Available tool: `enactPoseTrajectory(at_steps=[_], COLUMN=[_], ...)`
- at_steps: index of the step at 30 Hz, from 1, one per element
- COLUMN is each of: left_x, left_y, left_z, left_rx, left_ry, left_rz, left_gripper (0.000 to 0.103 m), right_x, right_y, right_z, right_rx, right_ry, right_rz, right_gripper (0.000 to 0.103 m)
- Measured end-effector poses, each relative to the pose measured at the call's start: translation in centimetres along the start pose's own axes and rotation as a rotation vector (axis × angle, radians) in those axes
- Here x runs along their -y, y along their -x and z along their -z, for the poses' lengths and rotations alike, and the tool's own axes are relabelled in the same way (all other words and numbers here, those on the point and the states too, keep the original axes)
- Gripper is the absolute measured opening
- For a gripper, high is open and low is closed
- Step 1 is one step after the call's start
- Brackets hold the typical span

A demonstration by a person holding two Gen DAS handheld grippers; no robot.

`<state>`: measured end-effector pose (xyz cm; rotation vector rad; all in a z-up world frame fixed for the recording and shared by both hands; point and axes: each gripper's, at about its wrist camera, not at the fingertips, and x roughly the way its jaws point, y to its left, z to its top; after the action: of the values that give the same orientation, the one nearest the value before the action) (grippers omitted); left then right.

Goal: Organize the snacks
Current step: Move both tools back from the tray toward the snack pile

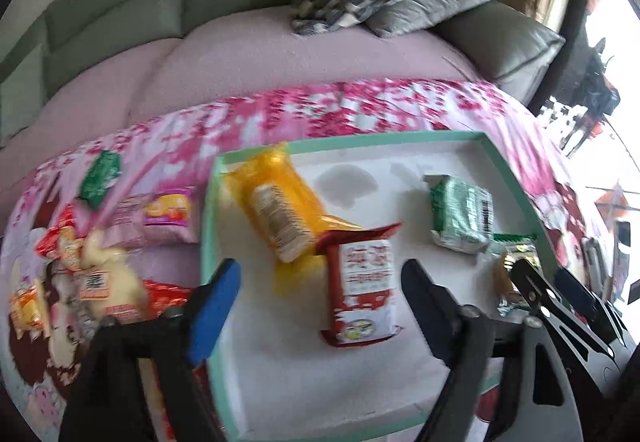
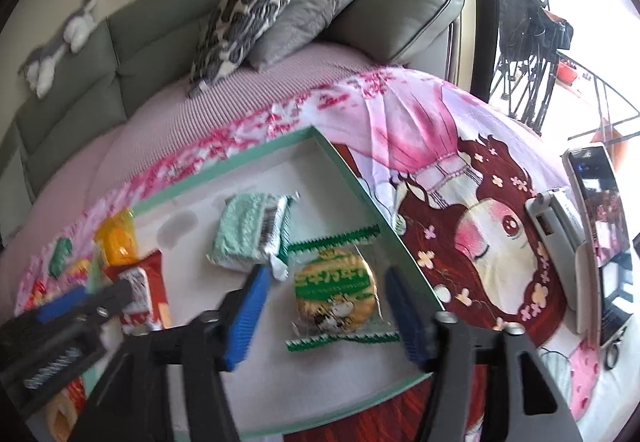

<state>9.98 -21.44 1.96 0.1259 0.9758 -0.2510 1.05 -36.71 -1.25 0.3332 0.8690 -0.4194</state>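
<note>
Left wrist: my left gripper gapes over the red packet, untouched, in the green-rimmed tray.
Right wrist: my right gripper stands apart around the round biscuit packet, same tray.

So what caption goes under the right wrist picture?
Open right gripper over a round cookie packet in the green-rimmed tray.

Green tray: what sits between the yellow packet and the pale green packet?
Only bare tray floor with a faint grey stain separates the yellow packet from the pale green packet; the left wrist view shows it best.
</note>
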Motion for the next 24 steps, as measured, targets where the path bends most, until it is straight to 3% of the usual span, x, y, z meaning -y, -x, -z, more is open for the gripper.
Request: enactPoseTrajectory(at_steps=[10,18,19,20,24], left_x=[-4.7,-8.3,-8.6,-9.0,-10.3], left_y=[0.5,1.2,1.4,1.6,2.1], left_z=[1.0,2.2,2.3,2.4,2.9], left_rx=[0.011,0.014,0.019,0.028,0.045], left_ry=[0.196,0.32,0.328,0.335,0.374], left_rz=[-0.121,-0.132,-0.132,-0.134,-0.147], left_gripper=[0.084,0.085,0.089,0.101,0.103], right_x=[-0.3,-0.7,-0.8,-0.9,-1.5], right_y=[0.4,0.3,0.3,0.4,0.5], right_z=[0.2,0.1,0.1,0.2,0.2], right_rx=[-0.03,-0.05,-0.049,-0.047,-0.048], right_ry=[0.037,0.04,0.043,0.049,0.059], right_rz=[-0.006,-0.019,-0.022,-0.028,-0.042], right_gripper=[0.093,0.095,0.098,0.103,0.103])
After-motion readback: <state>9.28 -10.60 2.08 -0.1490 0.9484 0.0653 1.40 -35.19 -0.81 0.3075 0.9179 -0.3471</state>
